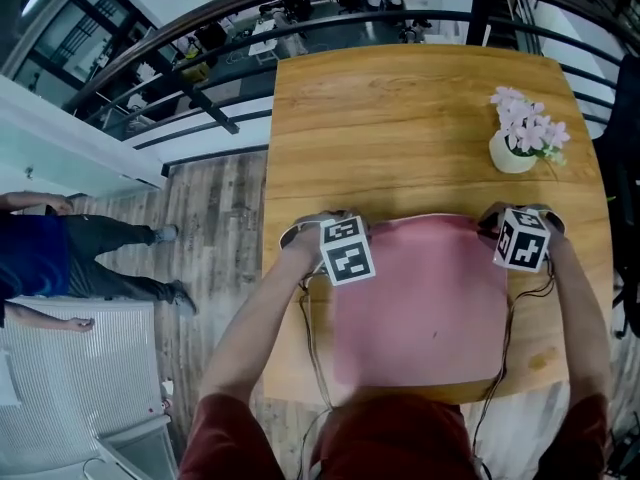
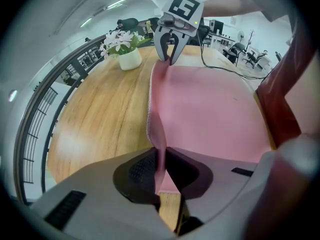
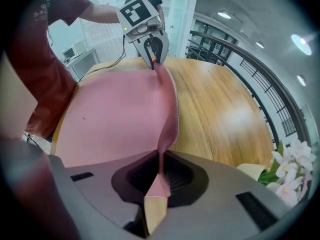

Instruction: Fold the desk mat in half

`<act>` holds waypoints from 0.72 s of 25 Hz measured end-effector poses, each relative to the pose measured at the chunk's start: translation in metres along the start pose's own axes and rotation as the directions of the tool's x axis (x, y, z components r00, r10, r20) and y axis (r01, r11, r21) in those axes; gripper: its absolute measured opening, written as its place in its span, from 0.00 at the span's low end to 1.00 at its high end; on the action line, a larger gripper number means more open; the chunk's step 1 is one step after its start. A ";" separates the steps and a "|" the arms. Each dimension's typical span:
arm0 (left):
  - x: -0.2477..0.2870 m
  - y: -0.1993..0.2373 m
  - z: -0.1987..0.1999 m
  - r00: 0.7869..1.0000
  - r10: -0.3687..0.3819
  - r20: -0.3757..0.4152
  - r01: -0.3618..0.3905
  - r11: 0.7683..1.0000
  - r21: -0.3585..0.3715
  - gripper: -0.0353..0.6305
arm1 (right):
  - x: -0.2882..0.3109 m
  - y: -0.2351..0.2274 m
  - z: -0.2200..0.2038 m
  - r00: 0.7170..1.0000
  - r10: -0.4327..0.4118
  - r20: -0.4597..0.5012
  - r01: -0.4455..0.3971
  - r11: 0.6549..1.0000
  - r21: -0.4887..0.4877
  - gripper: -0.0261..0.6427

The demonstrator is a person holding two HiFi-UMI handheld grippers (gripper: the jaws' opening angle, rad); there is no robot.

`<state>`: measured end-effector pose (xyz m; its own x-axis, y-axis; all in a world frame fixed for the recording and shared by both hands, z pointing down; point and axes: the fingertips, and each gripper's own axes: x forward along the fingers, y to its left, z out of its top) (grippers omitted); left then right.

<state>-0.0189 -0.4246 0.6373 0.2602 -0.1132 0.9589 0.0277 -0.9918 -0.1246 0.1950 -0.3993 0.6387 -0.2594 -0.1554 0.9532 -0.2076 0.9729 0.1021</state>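
Note:
A pink desk mat (image 1: 420, 308) lies on the near half of the wooden table (image 1: 400, 118). Its far edge is lifted off the wood at both corners. My left gripper (image 1: 335, 226) is shut on the far left corner, and the left gripper view shows the pink edge (image 2: 156, 134) pinched between its pads (image 2: 142, 171). The far right corner is held by my right gripper (image 1: 515, 223), also shut, with the mat edge (image 3: 167, 129) rising into its jaws. Each gripper view shows the other gripper (image 2: 169, 59) (image 3: 154, 59) clamped on the opposite corner.
A white pot of pale pink flowers (image 1: 520, 138) stands on the table beyond the right gripper. Bare wood extends past the mat's far edge. A railing (image 1: 200, 98) runs behind the table, and a person (image 1: 60, 258) stands on the floor at left.

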 end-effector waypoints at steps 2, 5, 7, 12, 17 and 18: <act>-0.002 -0.008 -0.001 1.000 0.001 0.000 -0.001 1.000 0.003 0.16 | -0.003 0.008 0.001 1.000 -0.006 -0.013 0.006 1.000 -0.012 0.11; -0.005 -0.023 -0.002 1.000 -0.001 0.005 0.001 1.000 0.002 0.16 | -0.005 0.023 0.000 1.000 -0.011 -0.022 0.011 1.000 -0.011 0.11; -0.007 -0.033 -0.003 1.000 -0.002 0.008 0.002 1.000 0.002 0.16 | -0.006 0.035 0.000 1.000 -0.013 -0.025 0.013 1.000 -0.008 0.11; -0.009 -0.061 -0.007 1.000 0.009 -0.001 -0.009 1.000 0.028 0.16 | -0.004 0.069 -0.002 0.999 -0.029 -0.040 0.029 0.999 -0.014 0.11; -0.011 -0.083 -0.011 1.000 0.028 -0.001 -0.028 0.999 0.032 0.16 | -0.003 0.095 -0.003 0.997 -0.058 -0.050 0.057 0.998 -0.019 0.11; -0.012 -0.088 -0.012 1.000 0.031 -0.002 -0.031 0.999 0.035 0.16 | -0.003 0.100 -0.003 0.997 -0.063 -0.051 0.062 0.998 -0.019 0.11</act>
<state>-0.0357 -0.3368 0.6399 0.2589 -0.1444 0.9551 0.0533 -0.9851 -0.1634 0.1774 -0.3008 0.6470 -0.1970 -0.2074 0.9582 -0.2055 0.9644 0.1665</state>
